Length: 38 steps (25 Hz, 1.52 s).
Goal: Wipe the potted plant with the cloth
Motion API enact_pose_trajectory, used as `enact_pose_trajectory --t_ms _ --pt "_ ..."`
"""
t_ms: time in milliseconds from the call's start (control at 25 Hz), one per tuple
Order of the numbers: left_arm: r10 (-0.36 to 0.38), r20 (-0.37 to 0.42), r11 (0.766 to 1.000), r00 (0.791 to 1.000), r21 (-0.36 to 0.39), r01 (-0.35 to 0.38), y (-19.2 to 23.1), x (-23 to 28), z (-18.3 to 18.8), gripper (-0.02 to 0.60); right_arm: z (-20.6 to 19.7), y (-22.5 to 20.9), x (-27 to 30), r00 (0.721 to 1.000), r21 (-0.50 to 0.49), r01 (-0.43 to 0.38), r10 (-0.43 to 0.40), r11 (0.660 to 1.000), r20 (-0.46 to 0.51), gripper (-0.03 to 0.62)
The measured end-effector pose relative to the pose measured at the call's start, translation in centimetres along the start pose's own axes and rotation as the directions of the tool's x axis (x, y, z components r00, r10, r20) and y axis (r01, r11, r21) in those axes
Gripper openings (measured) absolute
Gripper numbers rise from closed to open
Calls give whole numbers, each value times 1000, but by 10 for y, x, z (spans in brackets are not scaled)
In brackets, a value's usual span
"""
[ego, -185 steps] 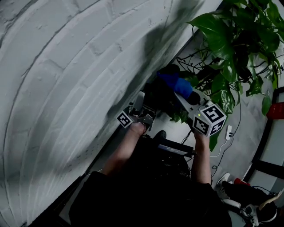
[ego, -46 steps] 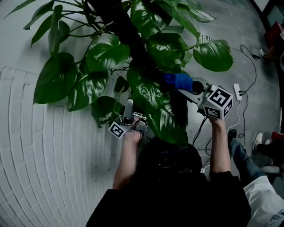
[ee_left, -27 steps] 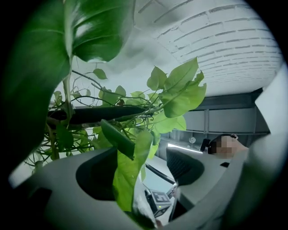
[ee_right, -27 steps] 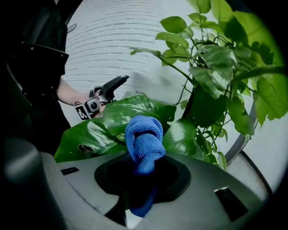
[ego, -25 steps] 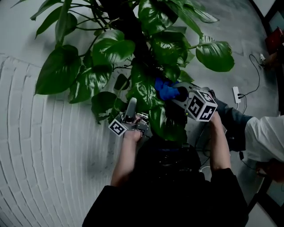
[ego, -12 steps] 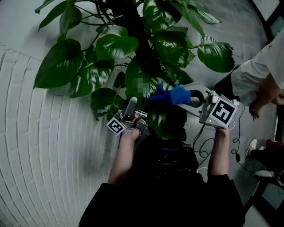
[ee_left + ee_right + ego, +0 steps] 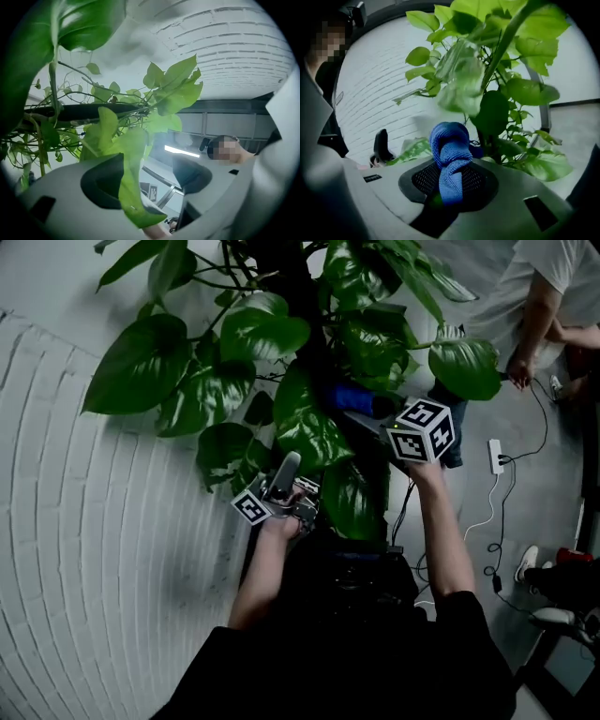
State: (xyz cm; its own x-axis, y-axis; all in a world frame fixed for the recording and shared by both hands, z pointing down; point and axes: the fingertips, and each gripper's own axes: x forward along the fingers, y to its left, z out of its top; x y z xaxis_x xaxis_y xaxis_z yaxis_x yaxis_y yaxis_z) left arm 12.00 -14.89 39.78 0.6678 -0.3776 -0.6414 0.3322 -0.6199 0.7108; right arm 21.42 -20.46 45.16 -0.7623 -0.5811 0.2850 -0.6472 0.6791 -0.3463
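Blue cloth [image 7: 349, 397] sits high in the foliage of the potted plant [image 7: 192, 381], bunched close to the dark central stem [image 7: 298, 296] and half tucked under a glossy leaf. It is pinched in the right gripper [image 7: 367, 409]. In the right gripper view the jaws are closed on a twisted fold of the cloth [image 7: 451, 154], with the mesh pads [image 7: 476, 180] pressed to either side. A blurred leaf [image 7: 459, 84] hangs just above the fold.

Change from half a second ago: the cloth was lower then and fanned out leftward over a leaf. The right gripper has since come up and in toward the stem, and its marker cube [image 7: 422, 430] now stands just beside the foliage.

The left gripper [image 7: 289, 467] is low on the plant's near side, pointing up, in about the same spot as before. Its jaws stand wide apart but are closing. A pale green leaf [image 7: 129, 187] hangs down between them, close to the left-hand pad. Nothing is gripped.

Surroundings: a white brick wall [image 7: 84, 596] on the left and a grey floor [image 7: 525, 427] on the right. A white power strip [image 7: 495, 456] and loose cables lie on the floor. A bystander in a white shirt [image 7: 548, 277] now shows in the upper right corner, having been lower along the right edge.
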Motion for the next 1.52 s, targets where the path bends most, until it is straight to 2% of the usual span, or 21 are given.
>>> enact_pose_trajectory --t_ms 120,320,440,680,840,960,1040,1080,1160,1240,1320,1400,1520 --pt "-17 -13 1000 1000 -4 17 -5 -1 1 328 -12 27 3 994 15 -105 105 994 -17 120" --pt "-42 11 998 999 -40 43 -15 -7 7 327 -18 64 -15 970 75 -242 238 967 55 120" --pt "-61 17 996 998 -61 62 -21 -6 7 323 -19 83 -25 956 74 -287 281 955 80 120" --pt "-96 19 992 995 -82 97 -33 -4 3 304 -31 118 -29 935 33 -351 348 936 62 120" --pt "-79 58 992 995 -90 84 -29 -11 8 301 -38 143 -33 903 7 -428 428 904 45 120" --pt "-71 78 993 994 -91 78 -29 -13 11 301 -20 151 -52 870 -24 -482 481 876 110 120" --pt "-67 83 993 994 -89 74 -29 -13 11 301 11 140 -72 861 -51 -461 461 886 217 120" --pt "-65 83 993 994 -89 73 -29 -12 11 301 28 128 -81 865 -63 -422 422 904 272 120" --pt "-63 82 993 995 -91 71 -29 -11 9 301 54 97 -92 893 -66 -286 291 956 344 119" --pt "-62 81 993 995 -95 70 -29 -11 8 301 60 64 -88 931 -45 -136 143 990 336 118" --pt "-63 83 992 995 -102 71 -30 -11 6 301 47 46 -72 961 -28 -57 63 998 268 120" --pt "-65 92 991 994 -111 75 -30 -11 6 301 27 49 -54 974 -15 -83 84 996 211 120" --pt "-64 110 989 992 -122 77 -31 -12 8 301 2 74 -34 966 -2 -198 196 980 169 120"
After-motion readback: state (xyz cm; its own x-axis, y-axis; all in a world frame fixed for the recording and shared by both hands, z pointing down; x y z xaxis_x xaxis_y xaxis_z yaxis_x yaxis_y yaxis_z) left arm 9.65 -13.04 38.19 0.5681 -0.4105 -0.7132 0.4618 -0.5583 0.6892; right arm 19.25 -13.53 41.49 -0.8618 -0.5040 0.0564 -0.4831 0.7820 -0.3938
